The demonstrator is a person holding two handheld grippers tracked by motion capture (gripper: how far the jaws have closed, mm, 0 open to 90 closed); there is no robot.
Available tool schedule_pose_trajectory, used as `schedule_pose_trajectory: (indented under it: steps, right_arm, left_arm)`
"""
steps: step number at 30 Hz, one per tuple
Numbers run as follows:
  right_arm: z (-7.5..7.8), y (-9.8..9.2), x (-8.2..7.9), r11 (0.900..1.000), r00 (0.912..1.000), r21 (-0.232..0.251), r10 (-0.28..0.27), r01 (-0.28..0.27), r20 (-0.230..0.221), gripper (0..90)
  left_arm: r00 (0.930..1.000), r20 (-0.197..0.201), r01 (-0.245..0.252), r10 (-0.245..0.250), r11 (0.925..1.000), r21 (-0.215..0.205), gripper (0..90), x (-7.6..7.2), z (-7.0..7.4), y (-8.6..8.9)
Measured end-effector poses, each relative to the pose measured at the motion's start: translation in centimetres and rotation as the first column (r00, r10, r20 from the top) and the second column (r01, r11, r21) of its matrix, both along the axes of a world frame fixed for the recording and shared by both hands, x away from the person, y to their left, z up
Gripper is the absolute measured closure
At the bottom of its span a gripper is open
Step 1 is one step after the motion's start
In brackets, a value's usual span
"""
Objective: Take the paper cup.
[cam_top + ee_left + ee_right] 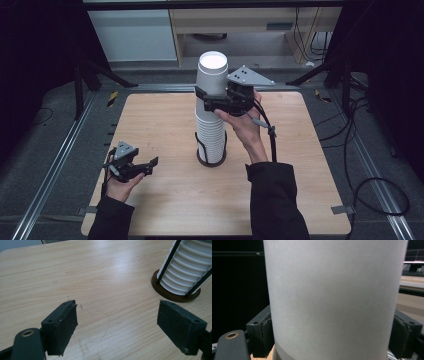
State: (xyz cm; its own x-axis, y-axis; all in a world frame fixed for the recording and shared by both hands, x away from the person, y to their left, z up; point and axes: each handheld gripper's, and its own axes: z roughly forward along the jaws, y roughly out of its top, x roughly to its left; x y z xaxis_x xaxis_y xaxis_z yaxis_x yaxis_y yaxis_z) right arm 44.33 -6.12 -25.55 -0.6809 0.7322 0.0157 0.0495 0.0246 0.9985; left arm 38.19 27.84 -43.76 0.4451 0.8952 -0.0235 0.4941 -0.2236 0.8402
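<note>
The right gripper (212, 97) clamps the top paper cup (212, 75) on the cup stack (210, 135) mid-table. Thin, light and crushable, the cup probably wants a gentle mid-wall grip. The left gripper (145, 167) rests open, empty

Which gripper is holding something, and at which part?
The right gripper grips the top cup by its side wall, below the rim. The left gripper is open, holding nothing.
</note>
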Motion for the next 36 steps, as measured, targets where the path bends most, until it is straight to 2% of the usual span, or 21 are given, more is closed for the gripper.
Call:
schedule_pose_trajectory:
  steps: [11,18,23,24,25,26,28,29,30,33,36]
  right_arm:
    - [2.9,-1.4,-1.1,1.000,0.9984,0.019,-0.001,0.000,0.056,13.2]
    - [3.2,-3.3,-2.1,1.000,0.9974,-0.001,-0.019,0.020,0.069,13.1]
    - [2.4,-5.9,-3.2,0.999,0.9977,-0.011,-0.040,0.041,0.055,13.0]
    - [2.4,-5.9,-3.2,0.999,0.9977,-0.011,-0.040,0.041,0.055,13.0]
    - [1.9,-6.7,-3.5,0.999,0.9981,-0.029,-0.039,0.040,0.048,13.0]
    - [1.9,-6.7,-3.5,0.999,0.9981,-0.029,-0.039,0.040,0.048,13.0]
    - [1.1,-7.6,-3.9,0.998,0.9985,-0.037,-0.040,0.042,0.037,13.0]
    - [0.3,-8.4,-4.2,0.998,0.9990,-0.046,-0.039,0.040,0.023,13.0]
    - [0.3,-8.4,-4.2,0.998,0.9990,-0.046,-0.039,0.040,0.023,13.0]
    - [-1.5,-9.8,-4.8,0.997,0.9996,-0.069,-0.029,0.029,-0.006,13.0]
    - [-2.3,-10.4,-5.2,0.996,0.9996,-0.084,-0.023,0.021,-0.018,13.0]
  left_arm:
    - [1.0000,0.003,0.000,0.000,1.0000,-0.003,15.8,0.0,0.1,0.1]
    - [1.0000,0.005,0.001,-0.001,1.0000,0.002,15.7,-0.1,0.3,0.0]
    - [0.9999,0.004,0.011,-0.011,0.9999,0.003,15.8,-0.2,0.3,-0.2]
    - [0.9999,0.004,0.011,-0.011,0.9999,0.003,15.8,-0.2,0.3,-0.2]
    - [0.9999,0.002,0.014,-0.014,0.9999,0.004,15.9,-0.2,0.3,-0.3]
    - [0.9999,0.002,0.016,-0.016,0.9999,0.004,15.9,-0.2,0.4,-0.3]
    - [0.9998,0.002,0.021,-0.021,0.9998,0.006,16.0,-0.2,0.4,-0.5]
    - [0.9998,0.002,0.021,-0.021,0.9997,0.009,16.0,-0.2,0.4,-0.5]
    - [0.9997,0.001,0.025,-0.025,0.9996,0.012,16.0,-0.2,0.4,-0.6]
    - [0.9992,-0.001,0.039,-0.039,0.9992,0.012,16.1,-0.3,0.4,-1.0]
    - [0.9986,-0.003,0.052,-0.052,0.9985,0.017,16.1,-0.3,0.5,-1.2]
